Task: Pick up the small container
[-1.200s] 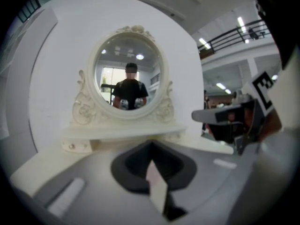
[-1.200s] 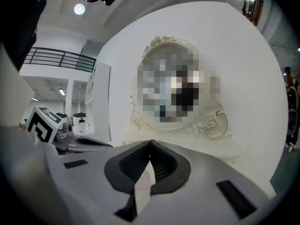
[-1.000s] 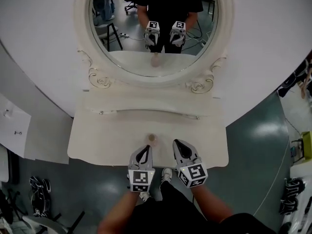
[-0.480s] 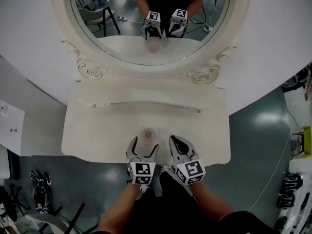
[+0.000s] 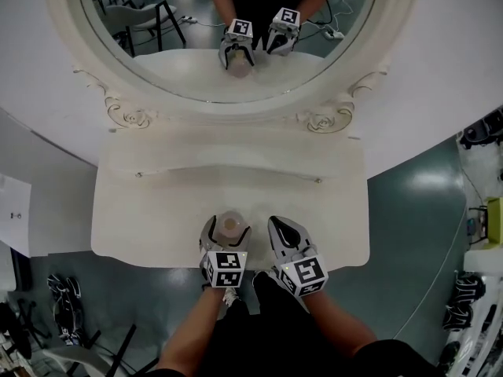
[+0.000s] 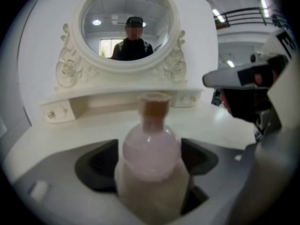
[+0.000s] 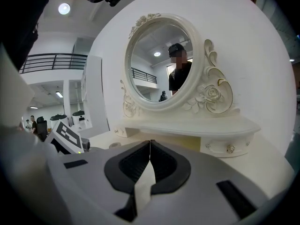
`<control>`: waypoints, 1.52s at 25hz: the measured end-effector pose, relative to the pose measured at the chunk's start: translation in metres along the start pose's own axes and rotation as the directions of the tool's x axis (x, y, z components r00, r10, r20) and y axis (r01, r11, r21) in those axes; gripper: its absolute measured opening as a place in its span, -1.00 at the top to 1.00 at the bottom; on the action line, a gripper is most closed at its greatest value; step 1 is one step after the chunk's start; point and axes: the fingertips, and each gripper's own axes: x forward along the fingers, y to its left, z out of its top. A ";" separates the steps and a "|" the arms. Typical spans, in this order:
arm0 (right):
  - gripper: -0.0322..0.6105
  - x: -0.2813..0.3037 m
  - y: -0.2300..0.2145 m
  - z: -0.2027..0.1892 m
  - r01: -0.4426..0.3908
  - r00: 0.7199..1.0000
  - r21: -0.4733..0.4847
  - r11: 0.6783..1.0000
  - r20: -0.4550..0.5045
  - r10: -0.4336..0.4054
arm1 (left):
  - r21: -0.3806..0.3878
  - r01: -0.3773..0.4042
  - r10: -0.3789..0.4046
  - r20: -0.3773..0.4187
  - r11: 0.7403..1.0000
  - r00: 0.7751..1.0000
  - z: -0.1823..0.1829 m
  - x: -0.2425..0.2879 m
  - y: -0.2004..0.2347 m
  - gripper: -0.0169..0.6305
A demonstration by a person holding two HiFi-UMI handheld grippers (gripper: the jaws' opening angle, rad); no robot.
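The small container is a round pale pink bottle (image 5: 230,225) with a tan cork top, standing upright near the front edge of the white vanity table (image 5: 149,218). My left gripper (image 5: 227,228) is open around it; its jaws have just been opening. In the left gripper view the bottle (image 6: 152,149) fills the gap between the dark pads (image 6: 101,163), one on each side, with no clear press on it. Just to the right, my right gripper (image 5: 277,226) is shut with nothing in it; in the right gripper view its jaws (image 7: 150,144) meet.
An ornate oval mirror (image 5: 228,30) stands behind a raised shelf with small drawers (image 5: 228,171) and reflects both grippers. The table's front edge (image 5: 157,259) runs just under the grippers. Green floor (image 5: 416,203) lies to the right.
The left gripper, shut and behind the bottle one second ago, has opened and moved forward and down, so the bottle now stands between its jaws. The right gripper sank slightly, still shut.
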 end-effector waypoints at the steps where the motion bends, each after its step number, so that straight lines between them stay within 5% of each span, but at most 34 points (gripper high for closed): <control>1: 0.88 0.001 -0.001 -0.001 -0.001 1.000 0.002 1.000 -0.003 0.001 | 0.000 -0.003 0.003 -0.006 1.000 1.000 -0.001 0.002 0.001 -0.31; 20: 0.88 0.014 -0.013 -0.002 -0.013 1.000 0.031 0.999 -0.015 0.014 | -0.007 0.037 -0.037 -0.136 0.999 0.990 -0.008 0.023 0.001 -0.30; 30: 0.88 0.003 -0.014 -0.004 0.004 1.000 0.011 1.000 -0.019 -0.004 | -0.017 0.009 -0.010 -0.023 1.000 1.000 0.006 0.011 0.006 -0.29; 38: 0.88 -0.006 -0.013 0.012 0.025 1.000 -0.023 0.999 0.015 -0.025 | 0.017 -0.004 0.002 0.129 1.000 0.992 0.066 -0.033 0.008 -0.29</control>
